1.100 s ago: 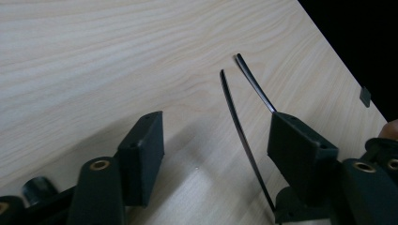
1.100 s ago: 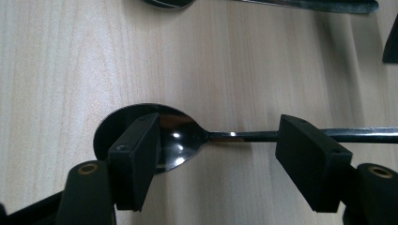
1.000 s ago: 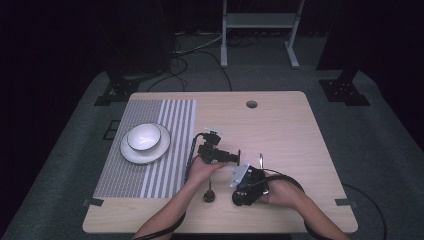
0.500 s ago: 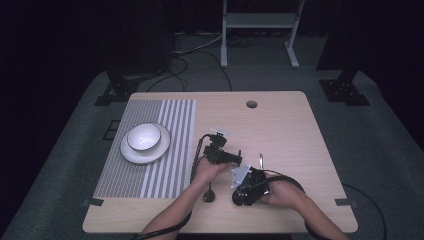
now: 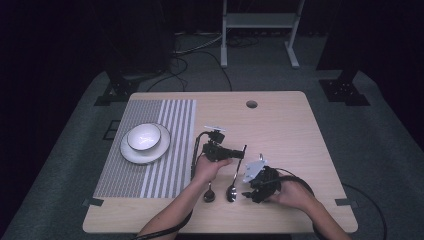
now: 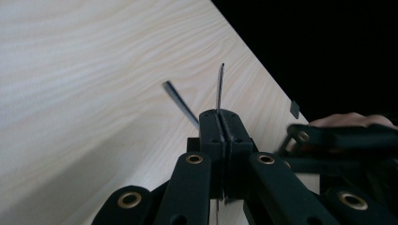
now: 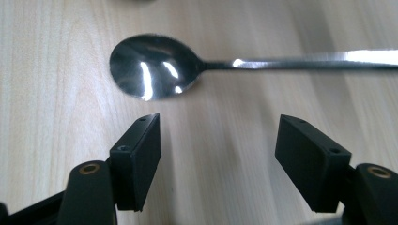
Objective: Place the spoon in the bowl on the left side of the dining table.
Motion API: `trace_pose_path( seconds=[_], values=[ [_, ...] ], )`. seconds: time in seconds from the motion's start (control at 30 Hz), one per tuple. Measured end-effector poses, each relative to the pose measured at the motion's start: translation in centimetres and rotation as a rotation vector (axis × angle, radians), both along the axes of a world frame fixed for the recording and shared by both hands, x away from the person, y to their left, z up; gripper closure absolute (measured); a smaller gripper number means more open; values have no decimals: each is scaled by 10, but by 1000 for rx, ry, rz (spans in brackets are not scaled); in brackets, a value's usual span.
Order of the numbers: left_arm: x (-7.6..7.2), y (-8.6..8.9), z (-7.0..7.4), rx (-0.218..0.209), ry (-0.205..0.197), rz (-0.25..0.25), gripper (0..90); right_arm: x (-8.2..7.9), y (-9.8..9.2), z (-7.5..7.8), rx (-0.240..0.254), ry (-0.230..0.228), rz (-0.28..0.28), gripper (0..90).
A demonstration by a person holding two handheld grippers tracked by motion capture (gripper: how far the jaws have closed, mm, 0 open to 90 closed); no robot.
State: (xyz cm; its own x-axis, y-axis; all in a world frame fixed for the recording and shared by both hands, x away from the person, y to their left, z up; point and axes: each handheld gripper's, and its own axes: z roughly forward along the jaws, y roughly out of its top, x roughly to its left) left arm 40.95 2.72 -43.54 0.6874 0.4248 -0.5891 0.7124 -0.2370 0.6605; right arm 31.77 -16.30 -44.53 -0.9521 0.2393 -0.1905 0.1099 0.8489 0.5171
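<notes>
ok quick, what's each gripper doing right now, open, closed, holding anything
Left gripper: jaws have just closed, shut on a thin metal handle, apparently cutlery.
Right gripper: open, holding nothing; a spoon lies on the table just beyond its jaws.

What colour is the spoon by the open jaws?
Shiny silver spoon, seen best in the right gripper view.

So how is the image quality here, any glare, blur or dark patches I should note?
High view: the table is evenly lit, the room around it nearly black. Left gripper view: the left gripper is shut on a thin spoon handle; the right side falls into black and the right gripper is blurred. Right gripper view: bright glare streaks on the spoon bowl; the open right gripper's near parts look soft.
</notes>
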Motion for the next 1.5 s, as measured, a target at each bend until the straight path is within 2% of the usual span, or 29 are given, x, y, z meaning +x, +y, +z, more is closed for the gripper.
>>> trace_pose_path(
  seconds=[0.07, 0.1, 0.17, 0.23, 0.27, 0.37, 0.43, 0.7, 0.87, 1.03, 1.23, 1.5],
  values=[
    [-2, 0, 6, -6, -17, -5, 895, 1, -9, 1, 37, 21, -31, 294],
    [-3, -1, 9, -6, -27, -2, 895, 3, -19, 3, 76, 42, -62, 286],
    [-4, 0, 14, -6, -42, -4, 895, 4, -24, 3, 90, 50, -78, 283],
    [-4, 4, 23, -12, -66, -3, 895, 7, -38, 5, 138, 72, -122, 274],
    [-4, 4, 23, -12, -66, -3, 895, 7, -38, 5, 138, 72, -122, 274],
    [-3, 10, 35, -17, -91, 4, 895, 8, -55, 9, 199, 88, -167, 270],
    [-3, 14, 41, -15, -105, 6, 895, 9, -61, 9, 219, 100, -187, 268],
    [-1, 26, 58, -1, -154, 17, 895, 7, -76, 3, 245, 122, -225, 262],
    [0, 33, 64, 5, -168, 19, 895, 6, -82, 0, 260, 137, -241, 256],
    [2, 41, 71, 16, -185, 21, 895, 3, -93, 2, 289, 132, -268, 256],
    [5, 52, 78, 27, -202, 28, 894, 1, -98, 4, 299, 125, -279, 256],
    [13, 73, 85, 46, -218, 62, 894, -1, -105, 3, 318, 124, -298, 256]
  ],
)
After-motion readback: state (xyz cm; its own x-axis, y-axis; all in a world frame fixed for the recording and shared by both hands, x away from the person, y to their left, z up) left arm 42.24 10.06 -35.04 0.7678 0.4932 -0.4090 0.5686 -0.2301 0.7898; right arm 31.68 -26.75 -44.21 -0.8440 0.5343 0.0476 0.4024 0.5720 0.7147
